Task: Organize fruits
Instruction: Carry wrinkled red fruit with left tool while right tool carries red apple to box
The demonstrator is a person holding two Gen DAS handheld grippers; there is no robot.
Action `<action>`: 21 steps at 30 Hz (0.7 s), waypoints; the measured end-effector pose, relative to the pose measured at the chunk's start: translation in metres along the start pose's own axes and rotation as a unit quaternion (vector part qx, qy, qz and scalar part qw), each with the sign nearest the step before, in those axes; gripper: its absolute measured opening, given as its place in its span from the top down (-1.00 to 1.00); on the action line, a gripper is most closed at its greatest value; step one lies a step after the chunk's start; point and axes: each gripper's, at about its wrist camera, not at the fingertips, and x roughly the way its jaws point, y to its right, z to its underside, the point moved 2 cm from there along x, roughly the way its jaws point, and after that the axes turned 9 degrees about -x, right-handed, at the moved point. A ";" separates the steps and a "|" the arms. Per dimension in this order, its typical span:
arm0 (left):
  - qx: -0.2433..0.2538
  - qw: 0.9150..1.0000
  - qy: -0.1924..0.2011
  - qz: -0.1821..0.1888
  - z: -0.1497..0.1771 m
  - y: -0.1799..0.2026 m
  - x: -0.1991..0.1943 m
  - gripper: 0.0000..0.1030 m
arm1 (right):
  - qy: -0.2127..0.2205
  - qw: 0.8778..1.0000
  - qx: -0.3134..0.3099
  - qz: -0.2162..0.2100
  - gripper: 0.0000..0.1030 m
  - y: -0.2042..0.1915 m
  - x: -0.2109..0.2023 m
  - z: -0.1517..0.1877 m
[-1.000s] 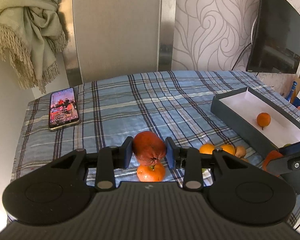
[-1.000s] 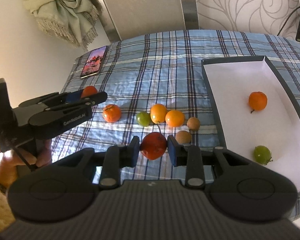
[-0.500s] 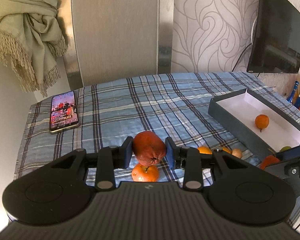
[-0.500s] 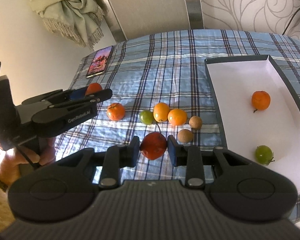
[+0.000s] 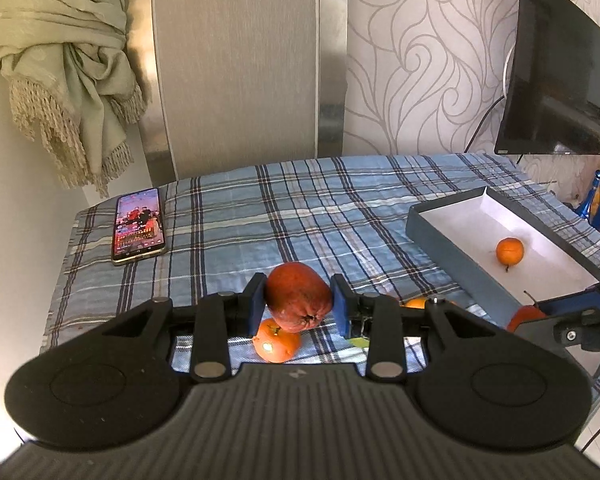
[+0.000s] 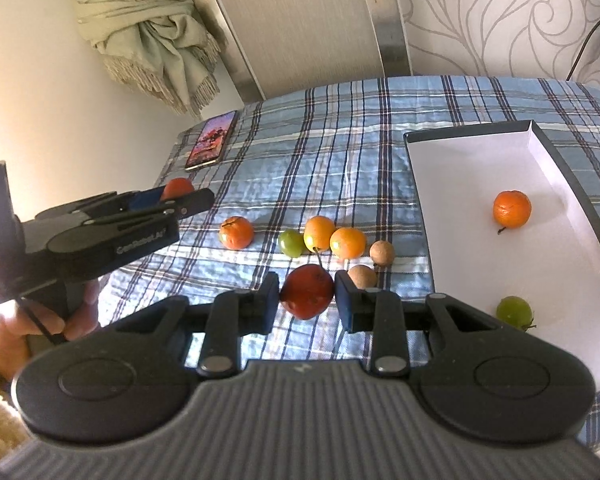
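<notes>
Between the blue pads of our left gripper [image 5: 298, 299] sits a wrinkled red fruit [image 5: 297, 297], clamped at both sides and lifted clear of the plaid cloth [image 5: 300, 208] on the bed. Directly beneath it one orange mandarin [image 5: 277, 340] rests on the cloth. Our right gripper [image 6: 307, 297] has its own catch, a smooth red fruit with a stem [image 6: 308, 296], pinched between its pads and also off the cloth.

Over to the right lies the grey box [image 6: 414, 168] with its white lining, and we count two fruits inside already: an orange one [image 6: 512, 209] toward the far end and a green one [image 6: 514, 311] at the near end. Loose on the cloth, just left of the box, a row waits: a mandarin, a green fruit [image 6: 291, 242], two oranges [image 6: 332, 238] touching each other, and two small brown fruits [image 6: 372, 264]. A phone [image 5: 139, 225] lies at the far left, well apart from everything.

So we judge both loads are headed for the box, and that's where it gets tight. Both grippers aiming at one opening could knock together over the near wall. Round, wrinkled skin gripped at just two spots can roll out if a wrist tips. A low carry from the left could clip the row and send fruit rolling toward the bed's edge. Released from too high, either fruit may bounce into those already inside.
</notes>
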 end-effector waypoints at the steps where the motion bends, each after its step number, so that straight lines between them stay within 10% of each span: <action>1: -0.003 1.000 0.000 0.000 0.001 0.001 -0.002 0.23 | 0.003 1.000 0.000 -0.002 0.36 0.001 -0.001 0.001; 21: -0.015 1.000 -0.016 -0.014 0.002 0.023 -0.010 0.23 | 0.049 0.998 0.018 -0.024 0.36 0.025 -0.021 0.020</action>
